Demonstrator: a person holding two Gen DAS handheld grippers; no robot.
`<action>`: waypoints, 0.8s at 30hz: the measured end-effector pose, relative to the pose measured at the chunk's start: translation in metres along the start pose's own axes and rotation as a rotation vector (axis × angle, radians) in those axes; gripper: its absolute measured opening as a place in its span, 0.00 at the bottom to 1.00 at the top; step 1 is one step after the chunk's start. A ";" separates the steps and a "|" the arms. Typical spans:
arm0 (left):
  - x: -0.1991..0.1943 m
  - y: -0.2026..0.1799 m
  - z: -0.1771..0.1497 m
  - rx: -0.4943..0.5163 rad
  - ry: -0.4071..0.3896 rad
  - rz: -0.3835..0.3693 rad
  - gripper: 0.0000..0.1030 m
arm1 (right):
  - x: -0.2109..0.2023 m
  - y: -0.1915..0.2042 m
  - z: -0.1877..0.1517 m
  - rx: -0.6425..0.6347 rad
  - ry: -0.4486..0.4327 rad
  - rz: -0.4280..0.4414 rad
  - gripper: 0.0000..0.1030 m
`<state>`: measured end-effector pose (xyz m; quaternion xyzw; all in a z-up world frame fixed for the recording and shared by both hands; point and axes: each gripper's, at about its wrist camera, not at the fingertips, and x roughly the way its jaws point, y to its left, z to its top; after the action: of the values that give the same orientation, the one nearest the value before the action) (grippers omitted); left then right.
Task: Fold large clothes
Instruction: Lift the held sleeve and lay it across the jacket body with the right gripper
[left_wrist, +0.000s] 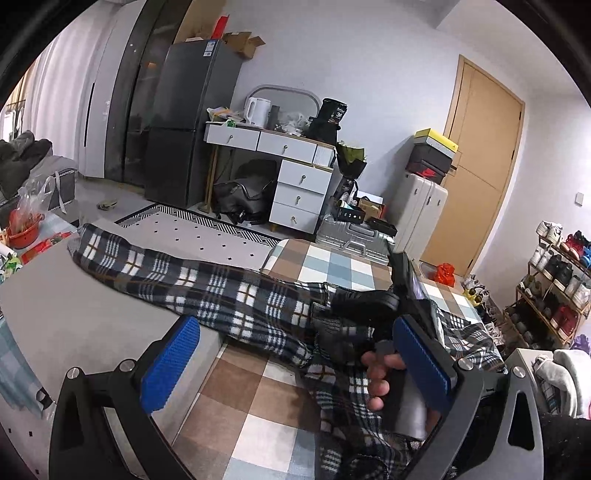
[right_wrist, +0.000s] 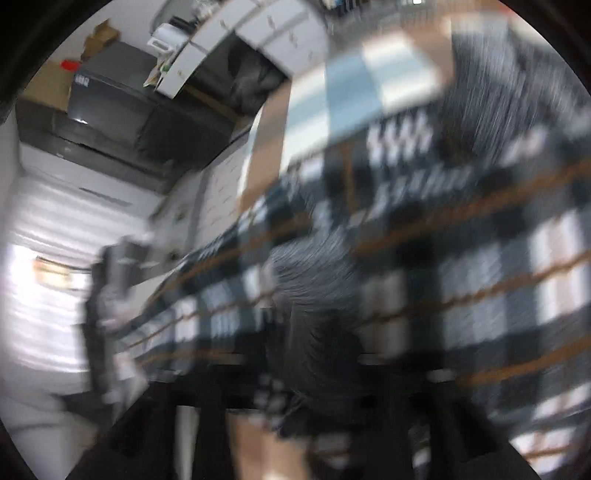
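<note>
- We are holding the left gripper (left_wrist: 295, 365) with its two blue ribbed pads spread wide, and nothing is sitting between them.
- We are seeing the navy, white and tan plaid fleece garment (left_wrist: 229, 291) (right_wrist: 461, 258) stretching from ten o'clock, where one end is lying on the plain grey tabletop (left_wrist: 81, 314), down to five o'clock across the brown, blue and white checked bed cover (left_wrist: 258, 398).
- The right gripper (left_wrist: 402, 291), a black device with a grey handle, is sitting at three o'clock of the left wrist view, with the person's bare hand (left_wrist: 380, 380) wrapping around the handle just below it and directly over the garment.
- The right wrist view is smearing heavily with motion blur; plaid cloth is filling its middle and right side, and a dark bunched fold (right_wrist: 314, 295) appears to be gathered right at the camera, so we cannot tell how that gripper's jaws are standing or whether they are holding cloth.
- At twelve o'clock of the left view, a white dressing table with drawers (left_wrist: 284, 162) is standing against the wall, with a tall dark grey refrigerator (left_wrist: 184, 122) beside it at eleven o'clock.
- A light wooden door (left_wrist: 480, 155) is showing at two o'clock, and a low rack of shoes (left_wrist: 554, 284) at three o'clock.
</note>
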<state>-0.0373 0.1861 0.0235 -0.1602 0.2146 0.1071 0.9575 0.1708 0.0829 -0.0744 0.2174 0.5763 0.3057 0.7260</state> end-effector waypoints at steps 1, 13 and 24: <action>-0.001 0.000 0.000 0.002 -0.003 0.000 0.99 | -0.002 -0.001 -0.001 0.012 0.013 0.063 0.98; 0.006 -0.014 -0.006 0.043 0.016 0.002 0.99 | -0.209 -0.041 0.022 -0.145 -0.136 0.113 1.00; 0.022 -0.045 -0.020 0.161 0.041 0.048 0.99 | -0.216 -0.227 0.035 0.107 -0.011 -0.128 0.95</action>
<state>-0.0135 0.1398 0.0083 -0.0796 0.2457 0.1093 0.9599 0.2167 -0.2288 -0.0656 0.2204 0.6004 0.2262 0.7347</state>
